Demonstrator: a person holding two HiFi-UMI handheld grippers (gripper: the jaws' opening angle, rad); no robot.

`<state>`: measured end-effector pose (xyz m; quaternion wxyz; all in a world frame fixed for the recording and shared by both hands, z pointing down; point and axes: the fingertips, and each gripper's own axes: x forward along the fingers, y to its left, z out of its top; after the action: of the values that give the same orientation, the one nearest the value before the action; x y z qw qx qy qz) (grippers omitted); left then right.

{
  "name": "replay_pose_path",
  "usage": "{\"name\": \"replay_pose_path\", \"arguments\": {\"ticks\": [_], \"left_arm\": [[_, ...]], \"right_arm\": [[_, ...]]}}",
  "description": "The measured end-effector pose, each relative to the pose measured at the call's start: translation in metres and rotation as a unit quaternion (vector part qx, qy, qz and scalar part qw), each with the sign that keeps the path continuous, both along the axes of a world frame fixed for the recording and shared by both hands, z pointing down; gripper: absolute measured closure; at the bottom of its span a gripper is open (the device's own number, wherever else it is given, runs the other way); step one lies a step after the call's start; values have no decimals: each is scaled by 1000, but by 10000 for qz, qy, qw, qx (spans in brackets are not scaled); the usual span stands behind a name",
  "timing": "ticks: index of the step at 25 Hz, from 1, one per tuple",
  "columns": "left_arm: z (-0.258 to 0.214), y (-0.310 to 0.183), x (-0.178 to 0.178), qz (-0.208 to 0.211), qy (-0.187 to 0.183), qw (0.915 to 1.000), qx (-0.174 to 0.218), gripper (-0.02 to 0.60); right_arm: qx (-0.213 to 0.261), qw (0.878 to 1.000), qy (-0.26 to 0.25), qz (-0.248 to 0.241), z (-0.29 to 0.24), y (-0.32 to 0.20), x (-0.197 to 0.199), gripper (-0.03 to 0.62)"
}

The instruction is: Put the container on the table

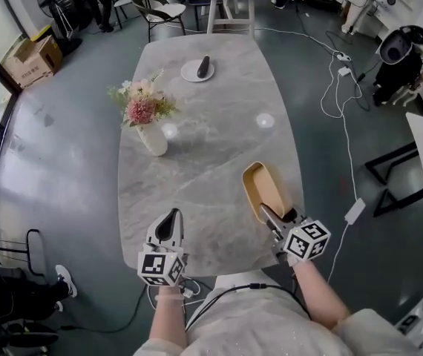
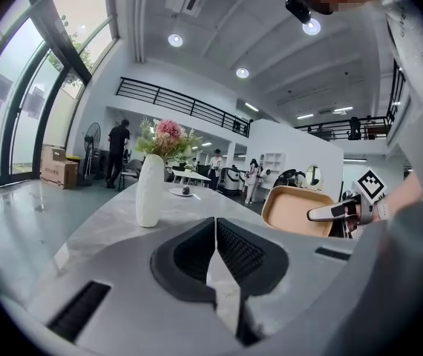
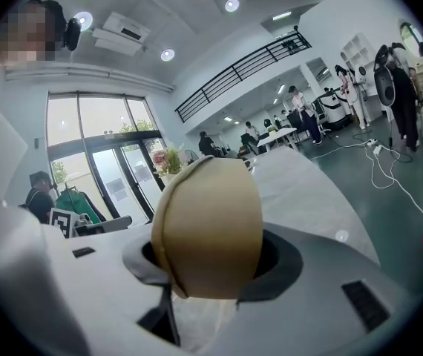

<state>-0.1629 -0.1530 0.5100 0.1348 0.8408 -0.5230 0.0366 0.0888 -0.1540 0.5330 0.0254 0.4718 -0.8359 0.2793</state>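
The head view looks steeply down on left claw, right claw and grey marble table. Each gripper view rides close behind its claw, facing forward; all share the white flower vase ahead.

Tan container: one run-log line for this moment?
right gripper: shut on tan oval container, tilted | left gripper: shut, empty | grey marble table: container not released

We have a grey marble table. On it stand a white vase of flowers left of centre and a small plate holding a dark thing at the far end.
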Motion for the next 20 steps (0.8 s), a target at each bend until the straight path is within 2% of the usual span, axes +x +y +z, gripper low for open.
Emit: {"name": "replay_pose_path", "arguments": {"ticks": [10,15,20], "left_arm": [[6,-50,0,-69,-28,9999,-122,571],[15,-65,6,-89,6,9997,-214,571],[18,-76,7,-166,56,9994,-282,571]], "right_arm": [[-594,9972,-403,-186,24,-66,-21,382],[-944,9913,-911,-62,36,-94,-26,382],[-1320,9792,-1539,87,42,-116,-36,382]]}}
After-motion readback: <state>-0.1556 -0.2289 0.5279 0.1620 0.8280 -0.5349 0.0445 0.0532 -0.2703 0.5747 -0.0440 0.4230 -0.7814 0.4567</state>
